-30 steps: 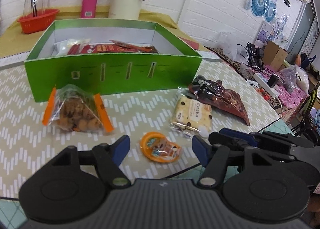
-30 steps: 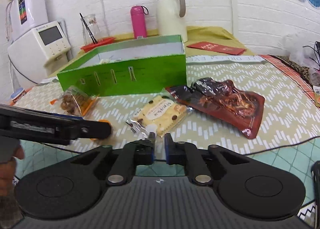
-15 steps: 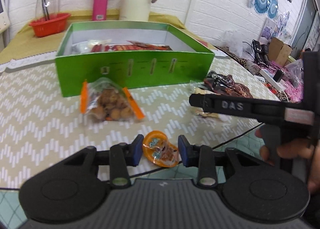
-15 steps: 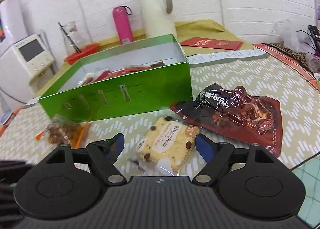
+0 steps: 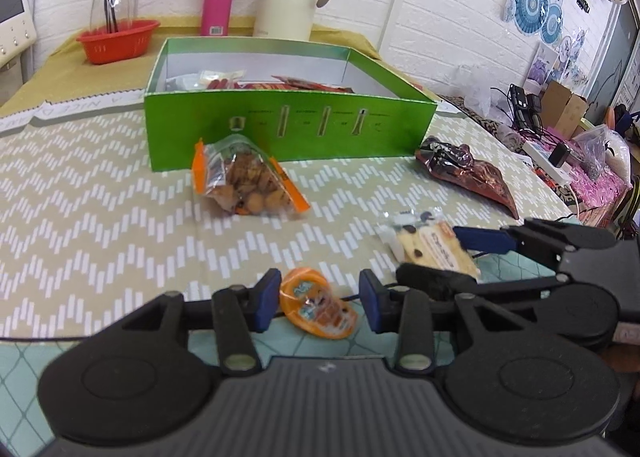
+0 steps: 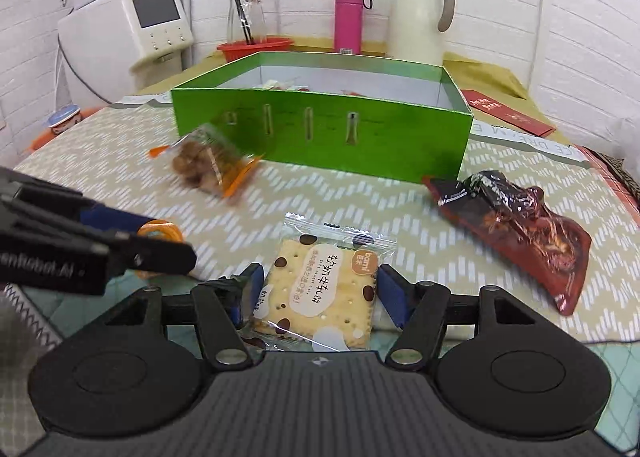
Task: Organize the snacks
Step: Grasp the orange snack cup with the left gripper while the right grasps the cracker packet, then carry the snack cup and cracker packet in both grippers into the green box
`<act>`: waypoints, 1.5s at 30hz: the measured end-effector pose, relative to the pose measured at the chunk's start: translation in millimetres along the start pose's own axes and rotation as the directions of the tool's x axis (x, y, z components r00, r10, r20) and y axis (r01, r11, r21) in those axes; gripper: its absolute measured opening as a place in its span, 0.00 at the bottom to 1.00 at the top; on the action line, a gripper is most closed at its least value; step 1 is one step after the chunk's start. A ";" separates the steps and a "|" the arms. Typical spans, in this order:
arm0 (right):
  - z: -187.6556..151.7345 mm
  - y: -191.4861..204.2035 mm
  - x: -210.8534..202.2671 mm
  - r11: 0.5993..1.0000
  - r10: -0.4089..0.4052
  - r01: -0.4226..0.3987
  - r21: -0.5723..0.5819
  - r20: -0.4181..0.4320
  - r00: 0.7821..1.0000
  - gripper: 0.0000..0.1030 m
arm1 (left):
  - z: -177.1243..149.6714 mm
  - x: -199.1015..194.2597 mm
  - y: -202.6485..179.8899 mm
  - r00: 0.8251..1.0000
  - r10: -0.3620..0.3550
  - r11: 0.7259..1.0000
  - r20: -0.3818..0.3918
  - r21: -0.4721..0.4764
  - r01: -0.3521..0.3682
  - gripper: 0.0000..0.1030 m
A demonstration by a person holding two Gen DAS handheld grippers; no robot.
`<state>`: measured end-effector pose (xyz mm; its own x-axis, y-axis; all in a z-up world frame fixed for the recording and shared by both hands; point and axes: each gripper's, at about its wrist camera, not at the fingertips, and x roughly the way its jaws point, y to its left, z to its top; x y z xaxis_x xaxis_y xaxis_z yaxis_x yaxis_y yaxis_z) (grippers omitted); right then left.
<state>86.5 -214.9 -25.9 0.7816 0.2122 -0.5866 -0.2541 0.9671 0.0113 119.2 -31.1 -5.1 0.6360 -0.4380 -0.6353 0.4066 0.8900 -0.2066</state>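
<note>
- The cracker packet [image 6: 326, 289] carries an orange "bami" tag and Chinese lettering; the left gripper's body reads "...enRobot.AI".
- Right gripper [image 6: 320, 293]: fingers spread wide, the cracker packet lying on the table between the blue pads, a small gap visible at each side. A second ago these jaws were nearly together, in front of the packet.
- Left gripper [image 5: 318, 299]: jaws have just been opening slightly; the orange jelly cup [image 5: 318, 307] lies between the pads, not clearly pinched.
- Green box [image 6: 320, 133] stands behind, snacks inside; nut bag [image 5: 244, 181] and dark red pouch [image 6: 516, 233] lie before it.
</note>
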 end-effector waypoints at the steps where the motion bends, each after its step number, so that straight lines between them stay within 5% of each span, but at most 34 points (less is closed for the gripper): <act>1: -1.8 0.9 -2.1 1.000 0.000 0.000 0.009 0.000 1.000 1.00 | -1.2 -0.2 -0.2 1.000 -0.001 1.000 -0.004 -0.001 0.001 0.40; 10: -4.6 6.9 -4.7 0.999 -0.029 0.029 0.042 0.002 1.000 1.00 | -6.2 -1.6 -1.4 1.000 0.019 1.000 0.001 0.012 -0.019 0.41; 17: -4.4 12.0 -4.4 0.999 -0.043 0.043 0.017 0.009 0.999 0.97 | -6.4 2.2 -2.1 0.999 0.026 0.999 0.021 0.024 -0.026 0.33; 20: -4.5 11.8 -4.7 0.999 -0.041 0.040 0.016 0.011 0.999 0.95 | -6.8 3.3 -4.5 0.998 0.054 0.997 0.028 0.049 -0.055 0.21; 28: -9.0 19.1 -15.8 0.999 -0.023 0.021 0.042 0.034 0.999 0.94 | -6.8 -14.9 0.6 0.998 0.024 1.000 0.057 -0.012 -0.024 0.20; 45: 51.6 16.8 -29.5 1.000 -0.011 0.014 -0.010 0.208 0.978 0.94 | 59.1 -34.7 14.0 0.981 0.065 0.998 0.183 -0.023 -0.061 0.20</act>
<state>88.6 -197.7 33.4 0.8858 0.2257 -0.4055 -0.2489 0.9685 -0.0046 141.6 -11.0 58.0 0.7702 -0.3955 -0.5003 0.3515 0.9178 -0.1844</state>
